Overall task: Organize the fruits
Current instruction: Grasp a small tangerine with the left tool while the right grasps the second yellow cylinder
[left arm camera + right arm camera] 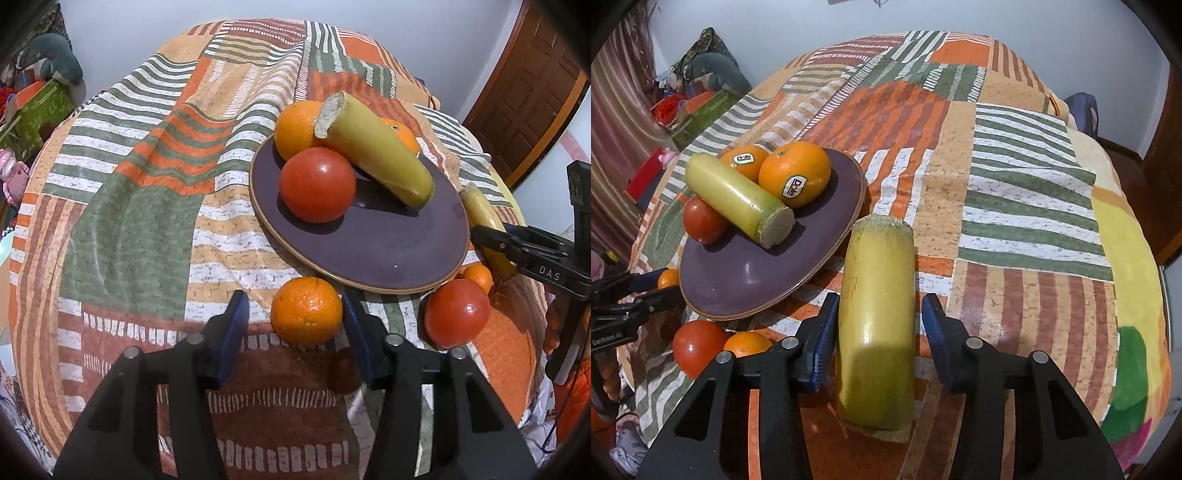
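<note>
Both claws gape: left claw (293, 314) around orange (306, 311); right claw (879, 317) around banana piece (875, 317).

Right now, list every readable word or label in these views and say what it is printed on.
"Dole": sticker on the front orange on the purple plate.
"Dole": sticker on the rear orange.
"DAS": right gripper body.
"GenRobot.AI": left gripper body, small.
No other text visible.

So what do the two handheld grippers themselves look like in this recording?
Both the left gripper and right gripper have black plastic bodies, silver pivot pins and blue ridged pads. Seen side-on, white lettering marks each body.
</note>
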The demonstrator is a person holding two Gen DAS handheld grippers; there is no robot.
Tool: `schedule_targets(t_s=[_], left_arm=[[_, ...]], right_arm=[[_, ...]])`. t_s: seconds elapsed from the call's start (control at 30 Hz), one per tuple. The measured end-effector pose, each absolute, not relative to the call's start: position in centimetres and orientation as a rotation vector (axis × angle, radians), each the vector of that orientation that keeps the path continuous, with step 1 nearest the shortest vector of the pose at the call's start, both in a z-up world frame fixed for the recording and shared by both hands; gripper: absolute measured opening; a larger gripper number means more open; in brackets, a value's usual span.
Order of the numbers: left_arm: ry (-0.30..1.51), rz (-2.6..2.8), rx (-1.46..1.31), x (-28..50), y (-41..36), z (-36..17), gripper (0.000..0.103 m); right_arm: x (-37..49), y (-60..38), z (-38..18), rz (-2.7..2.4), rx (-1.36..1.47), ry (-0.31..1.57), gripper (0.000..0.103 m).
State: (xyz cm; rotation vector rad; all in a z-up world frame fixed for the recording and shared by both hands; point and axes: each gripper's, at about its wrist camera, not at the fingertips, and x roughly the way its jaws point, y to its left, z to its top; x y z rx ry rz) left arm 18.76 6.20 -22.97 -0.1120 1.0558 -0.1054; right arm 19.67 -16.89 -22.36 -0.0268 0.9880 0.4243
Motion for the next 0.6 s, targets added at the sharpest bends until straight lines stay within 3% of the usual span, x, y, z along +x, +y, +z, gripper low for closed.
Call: schedule_targets(t_s=[0.17,0.6], left_arm=[[1.054,-0.128,-0.115,18.9,6.0,-22.8,0.038],[1.004,-0.121,-0.106,18.3,6.1,-20.6,0.037]], right_arm=[[19.5,-16.7,-22.3,0.429,-0.035,0.968,0.037],[19.3,-17.0,-20.5,0.424,-0.01,0.926,0.036]])
